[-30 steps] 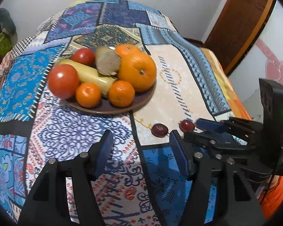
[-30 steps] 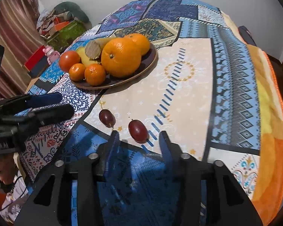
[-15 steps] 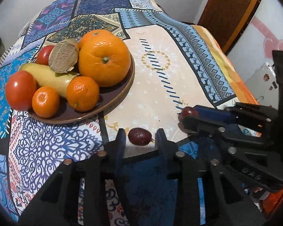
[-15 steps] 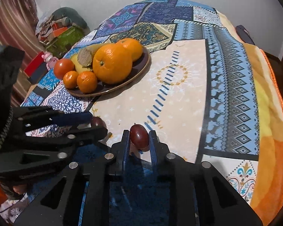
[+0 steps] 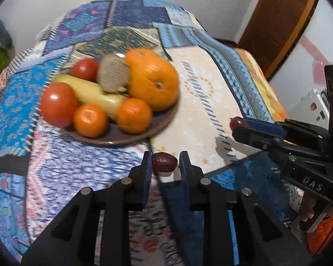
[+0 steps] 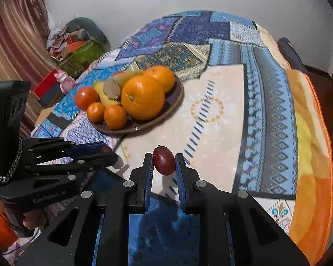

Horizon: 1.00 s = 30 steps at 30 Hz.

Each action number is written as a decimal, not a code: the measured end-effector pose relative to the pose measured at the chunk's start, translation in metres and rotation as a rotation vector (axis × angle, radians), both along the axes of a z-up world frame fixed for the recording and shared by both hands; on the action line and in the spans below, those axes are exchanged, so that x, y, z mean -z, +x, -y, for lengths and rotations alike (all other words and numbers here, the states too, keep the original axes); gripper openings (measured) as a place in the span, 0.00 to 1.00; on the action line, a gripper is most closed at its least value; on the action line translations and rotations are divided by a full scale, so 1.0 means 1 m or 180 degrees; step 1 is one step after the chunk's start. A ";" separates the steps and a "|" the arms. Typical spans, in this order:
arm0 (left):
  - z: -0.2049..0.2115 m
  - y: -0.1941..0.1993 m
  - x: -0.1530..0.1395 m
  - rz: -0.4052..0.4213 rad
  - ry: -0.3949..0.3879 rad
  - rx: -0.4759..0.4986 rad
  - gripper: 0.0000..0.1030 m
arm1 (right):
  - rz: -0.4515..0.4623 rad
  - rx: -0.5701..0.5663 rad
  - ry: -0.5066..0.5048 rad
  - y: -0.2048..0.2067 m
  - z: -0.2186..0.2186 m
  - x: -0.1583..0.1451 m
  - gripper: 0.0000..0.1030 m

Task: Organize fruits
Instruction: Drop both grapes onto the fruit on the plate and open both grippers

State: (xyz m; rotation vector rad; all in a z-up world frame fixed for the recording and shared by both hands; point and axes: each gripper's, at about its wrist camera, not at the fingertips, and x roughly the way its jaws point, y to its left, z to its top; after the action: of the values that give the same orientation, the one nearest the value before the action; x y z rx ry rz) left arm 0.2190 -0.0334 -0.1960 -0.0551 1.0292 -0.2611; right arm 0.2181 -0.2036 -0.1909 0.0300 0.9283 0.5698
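A brown plate holds oranges, tomatoes, a banana and a kiwi; it also shows in the right wrist view. My left gripper is shut on a dark red grape, lifted above the cloth just in front of the plate. My right gripper is shut on a second dark red grape, also lifted off the table. The right gripper appears at the right of the left wrist view with its grape showing at the tips.
The round table wears a blue patchwork cloth. A wooden door stands at the back right. Boxes and clutter lie on the floor beyond the table's left edge.
Both grippers closed on their grapes and lifted them off the cloth. The left gripper has swung back toward the plate.
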 end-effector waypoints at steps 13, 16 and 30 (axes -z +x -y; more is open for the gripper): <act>-0.056 0.022 -0.052 0.0449 0.0013 -0.0351 0.24 | 0.0295 -0.0266 0.0038 0.027 -0.056 -0.029 0.18; -0.060 0.035 -0.057 0.0503 0.0006 -0.0373 0.24 | 0.0343 -0.0295 0.0027 0.037 -0.067 -0.032 0.18; -0.071 0.088 -0.035 0.0431 0.0090 -0.0466 0.24 | 0.0287 -0.0217 -0.0151 0.084 -0.094 -0.020 0.18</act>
State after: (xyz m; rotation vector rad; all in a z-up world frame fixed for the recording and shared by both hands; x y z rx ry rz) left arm 0.3071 0.0377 -0.1612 -0.0857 0.8894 -0.1151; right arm 0.3026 -0.1100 -0.1711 -0.0698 0.8572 0.6072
